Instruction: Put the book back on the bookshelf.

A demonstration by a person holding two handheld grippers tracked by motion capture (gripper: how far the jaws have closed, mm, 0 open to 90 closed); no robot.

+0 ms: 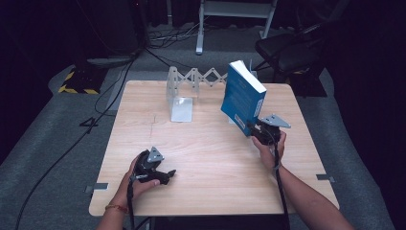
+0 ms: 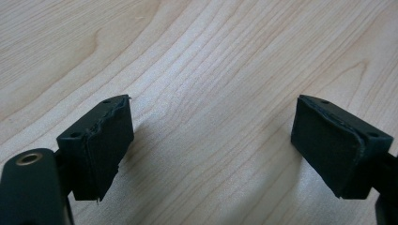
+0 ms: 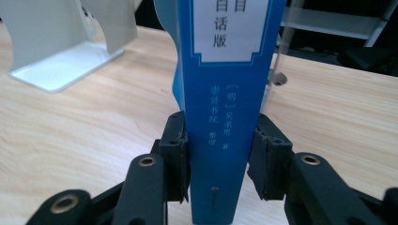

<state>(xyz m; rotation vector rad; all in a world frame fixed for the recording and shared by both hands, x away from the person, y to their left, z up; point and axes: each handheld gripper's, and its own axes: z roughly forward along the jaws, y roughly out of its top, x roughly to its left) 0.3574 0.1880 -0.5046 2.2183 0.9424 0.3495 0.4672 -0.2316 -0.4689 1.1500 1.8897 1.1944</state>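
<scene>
A thick blue book (image 1: 242, 97) hangs tilted above the right half of the wooden table (image 1: 206, 143), lifted clear of it. My right gripper (image 1: 254, 129) is shut on its lower spine end. In the right gripper view both pads (image 3: 177, 154) press on the blue book (image 3: 225, 103) from either side of the spine, which bears printed characters and a white label. My left gripper (image 1: 165, 176) rests low over the near left of the table, held in a hand. Its jaws stand wide open in the left gripper view, with bare wood between the fingertips (image 2: 108, 140).
A white metal bookend (image 1: 180, 98) with an expanding zigzag rack (image 1: 203, 76) stands at the back middle of the table. The bookend (image 3: 65, 47) lies left of the book in the right gripper view. Cables, a chair (image 1: 292, 48) and a frame lie on the floor beyond.
</scene>
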